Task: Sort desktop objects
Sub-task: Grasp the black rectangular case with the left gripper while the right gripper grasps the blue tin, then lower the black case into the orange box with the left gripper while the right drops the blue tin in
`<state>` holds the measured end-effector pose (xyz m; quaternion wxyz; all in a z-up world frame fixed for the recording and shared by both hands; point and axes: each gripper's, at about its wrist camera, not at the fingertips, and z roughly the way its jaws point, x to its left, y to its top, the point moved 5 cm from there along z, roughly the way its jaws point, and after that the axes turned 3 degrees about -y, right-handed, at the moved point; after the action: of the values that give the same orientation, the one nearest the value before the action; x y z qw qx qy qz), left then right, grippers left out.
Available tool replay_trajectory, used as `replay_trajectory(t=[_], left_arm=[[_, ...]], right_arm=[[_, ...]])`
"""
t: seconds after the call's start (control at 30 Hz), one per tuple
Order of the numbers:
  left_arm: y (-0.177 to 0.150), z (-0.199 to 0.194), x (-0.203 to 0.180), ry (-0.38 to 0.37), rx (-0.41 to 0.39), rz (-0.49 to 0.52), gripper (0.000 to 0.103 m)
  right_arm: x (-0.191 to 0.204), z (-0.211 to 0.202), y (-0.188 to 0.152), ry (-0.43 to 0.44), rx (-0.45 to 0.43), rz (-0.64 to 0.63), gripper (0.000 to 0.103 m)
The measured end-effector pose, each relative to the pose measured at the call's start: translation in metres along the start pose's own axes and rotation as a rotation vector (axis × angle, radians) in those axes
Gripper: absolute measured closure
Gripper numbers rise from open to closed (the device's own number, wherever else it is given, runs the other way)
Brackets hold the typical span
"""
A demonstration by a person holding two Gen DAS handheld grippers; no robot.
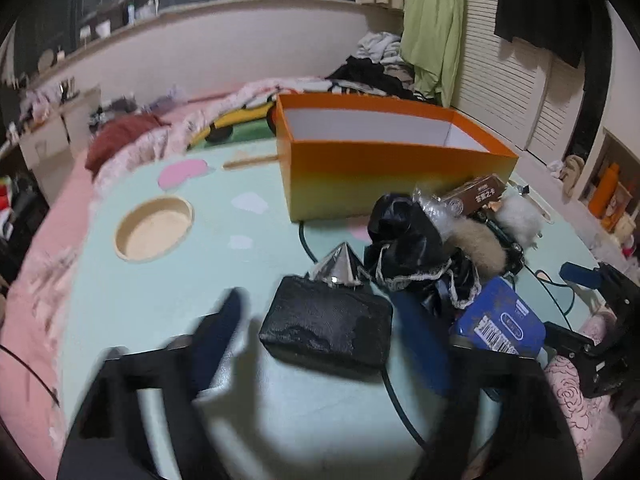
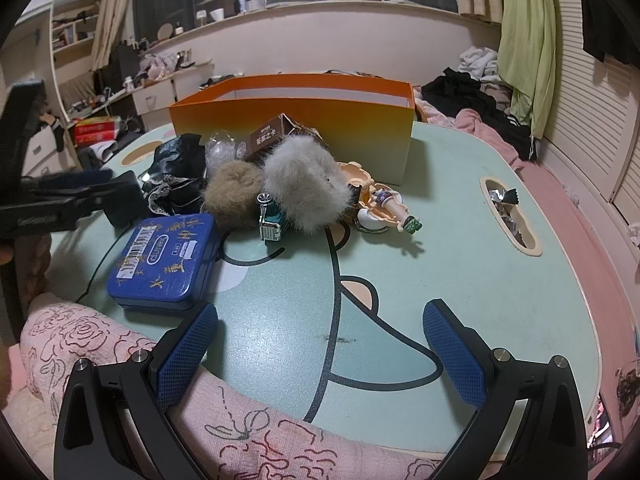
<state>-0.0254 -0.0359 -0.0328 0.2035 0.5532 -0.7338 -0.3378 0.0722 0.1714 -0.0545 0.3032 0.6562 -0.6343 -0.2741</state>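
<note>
Black and crinkled, the small box [image 1: 326, 326] sits between the blue pads of your left claw [image 1: 320, 328], and it looks as though the claw has it; the picture is smeared with motion, though, so whether both pads press on it I cannot tell. Judge the grip before you carry: bring the pads square onto the two short sides and keep the silver cone [image 1: 339, 266] at the box's twelve o'clock edge from slipping off. Lift clear of the dark cable [image 1: 394, 396] that runs under the box toward five o'clock, then carry toward the orange box [image 1: 384, 176] at twelve o'clock, the likely bin. Your right claw [image 2: 322, 354] is spread wide over bare desk [image 2: 280, 320] with nothing between its pads. From it, the blue tin [image 2: 166, 258] lies at ten o'clock, and it carries a barcode sticker, a pale label too small to read and gold handwritten Chinese characters. Further out at twelve o'clock are the tan fur ball [image 2: 234, 192] and the grey fur ball [image 2: 306, 184], touching, with a toy truck [image 2: 270, 220] tucked between and a figurine [image 2: 384, 204] at one o'clock. Behind them a brown carton [image 2: 276, 134] bears Chinese print, seemingly "答案之卡".
</note>
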Motion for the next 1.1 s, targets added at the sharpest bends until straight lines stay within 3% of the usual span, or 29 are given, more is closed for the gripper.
replay_trajectory(t=[0.1, 0.23, 0.33, 0.4, 0.5, 0.57, 0.63, 0.8, 0.93, 1.1], left_arm=[[-0.005, -0.002, -0.005, 0.011, -0.002, 0.042, 0.042], [-0.014, -0.021, -0.013, 0.002, -0.041, 0.062, 0.042], [-0.022, -0.040, -0.018, -0.082, -0.032, 0.017, 0.042], [-0.023, -0.053, -0.024, -0.126, -0.044, 0.005, 0.042], [-0.015, -0.070, -0.033, -0.078, -0.117, 0.045, 0.042], [-0.008, -0.075, -0.034, -0.063, -0.153, 0.040, 0.042], [-0.003, -0.075, -0.034, -0.073, -0.161, 0.024, 0.042], [0.011, -0.075, -0.035, -0.067, -0.185, 0.013, 0.042], [0.057, -0.066, -0.034, -0.073, -0.215, -0.016, 0.042], [0.119, -0.017, -0.035, -0.065, -0.189, -0.058, 0.042]], right_arm=[[0.001, -0.004, 0.002, 0.048, -0.019, 0.018, 0.001], [0.018, -0.016, 0.011, 0.196, -0.039, 0.015, 0.002], [0.051, -0.018, 0.022, 0.285, 0.019, -0.056, 0.004], [0.075, -0.009, 0.028, 0.304, 0.087, -0.105, 0.012], [0.097, 0.012, 0.032, 0.257, 0.177, -0.157, 0.026], [0.104, 0.014, 0.034, 0.201, 0.161, -0.196, 0.036], [0.103, 0.009, 0.034, 0.204, 0.134, -0.195, 0.036], [0.079, -0.035, 0.055, 0.298, -0.046, -0.101, 0.036], [0.042, -0.032, 0.109, 0.173, -0.108, -0.021, 0.036], [0.005, 0.034, 0.172, 0.078, -0.038, 0.094, 0.036]])
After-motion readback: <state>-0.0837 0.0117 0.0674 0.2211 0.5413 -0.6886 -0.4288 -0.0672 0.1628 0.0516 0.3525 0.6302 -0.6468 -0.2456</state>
